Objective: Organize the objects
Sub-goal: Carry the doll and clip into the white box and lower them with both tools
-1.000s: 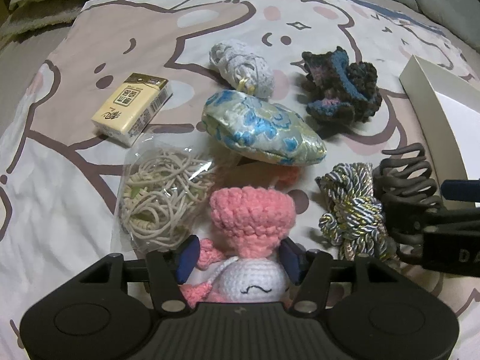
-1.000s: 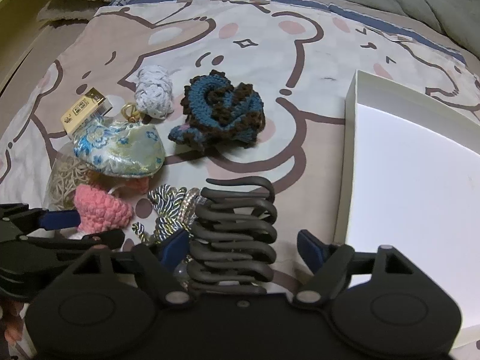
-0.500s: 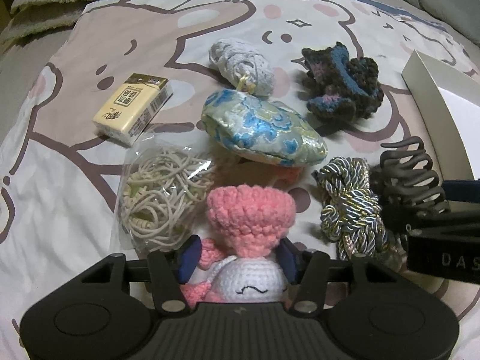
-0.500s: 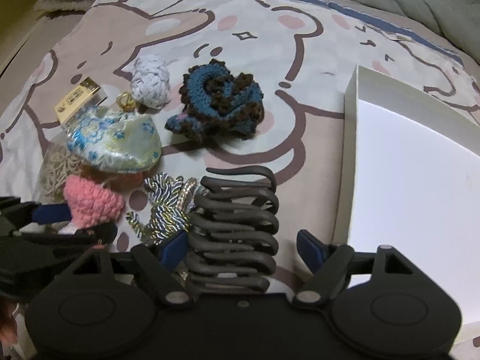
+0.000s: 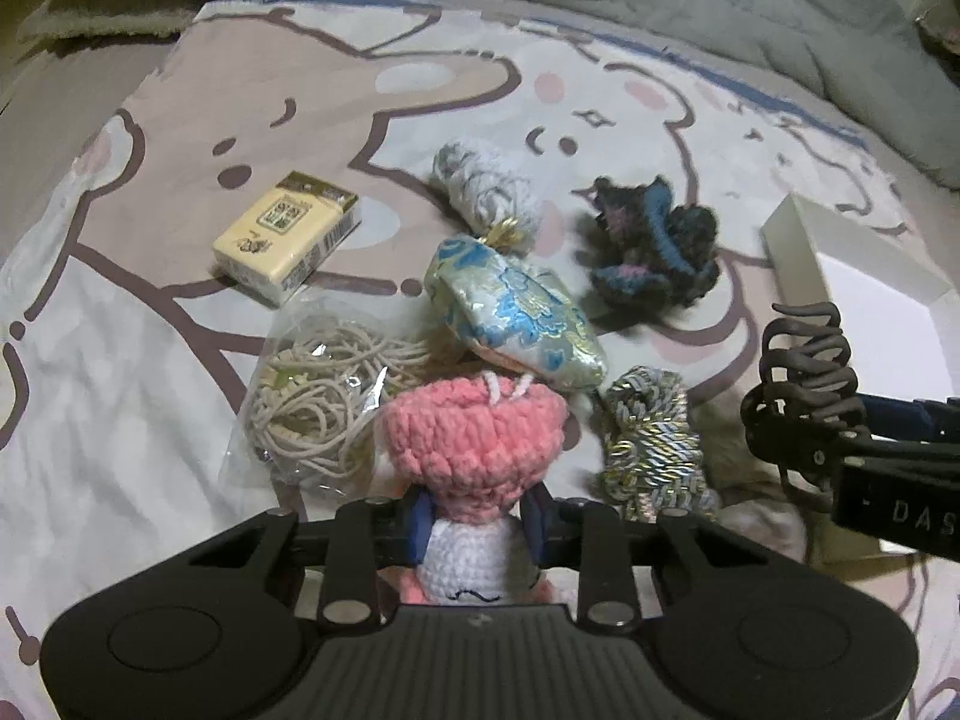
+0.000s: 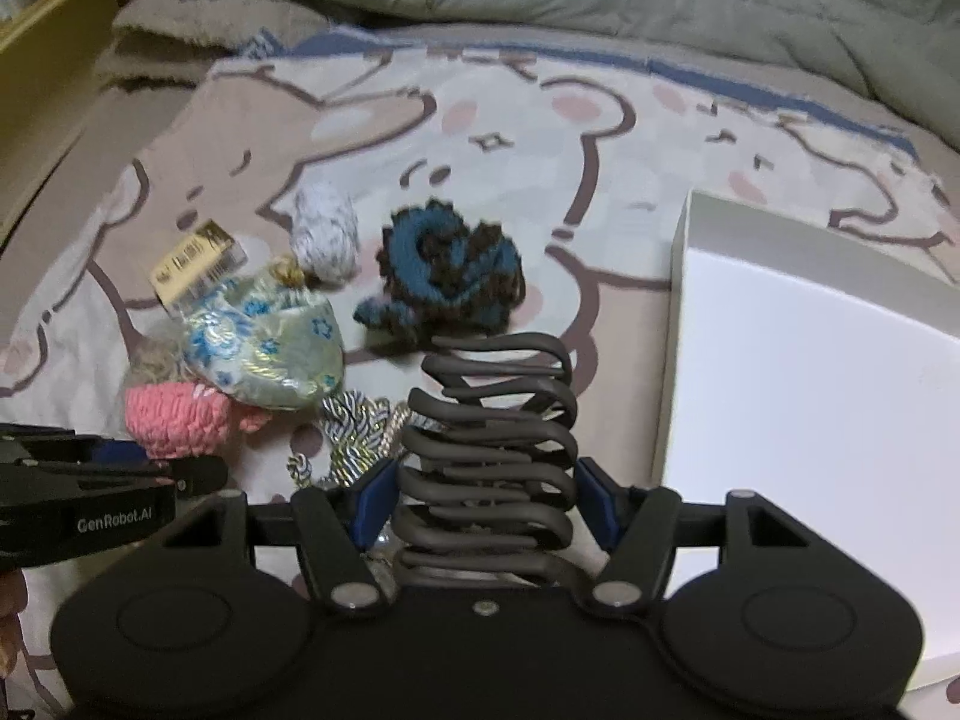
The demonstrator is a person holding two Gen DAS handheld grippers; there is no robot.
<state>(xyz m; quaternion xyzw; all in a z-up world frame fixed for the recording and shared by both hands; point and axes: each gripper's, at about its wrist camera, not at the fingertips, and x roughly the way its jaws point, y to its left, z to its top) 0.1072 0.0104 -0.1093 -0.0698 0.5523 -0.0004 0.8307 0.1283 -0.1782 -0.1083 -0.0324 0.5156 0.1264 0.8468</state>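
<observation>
On the cartoon-bear bedsheet (image 5: 150, 396), going from the left, a yellow tissue pack (image 5: 287, 235) lies flat, well apart from the white box on the far side. Just below it sits a clear bag of beige elastic bands (image 5: 315, 402), its right edge touching the crocheted doll (image 5: 474, 444). The left gripper (image 5: 479, 519) has its blue fingers (image 5: 419, 519) pinched on the doll at the white part under the pink knitted cap, so the doll sits between them with its stitched face toward the camera (the right wrist view shows only the pink cap beside the gripper's black side). Behind the doll, a silky pouch with blue flowers (image 5: 516, 318) rests against the cap, and a small grey-white knitted bundle (image 5: 486, 195) lies beyond it with a gold clasp touching the pouch. Next comes a coil of silver-blue twisted cord (image 5: 651, 444), just beside the doll, and farther back a dark blue and brown crocheted piece (image 6: 450, 267) on its own. The right gripper (image 6: 486, 507) has its blue fingers (image 6: 375, 501) closed against the sides of a large dark hair claw (image 6: 492, 432), whose curved teeth stack up away from the camera. It is held near the cord and close to the left wall of the white box (image 6: 675, 324), which lies open on the right.
</observation>
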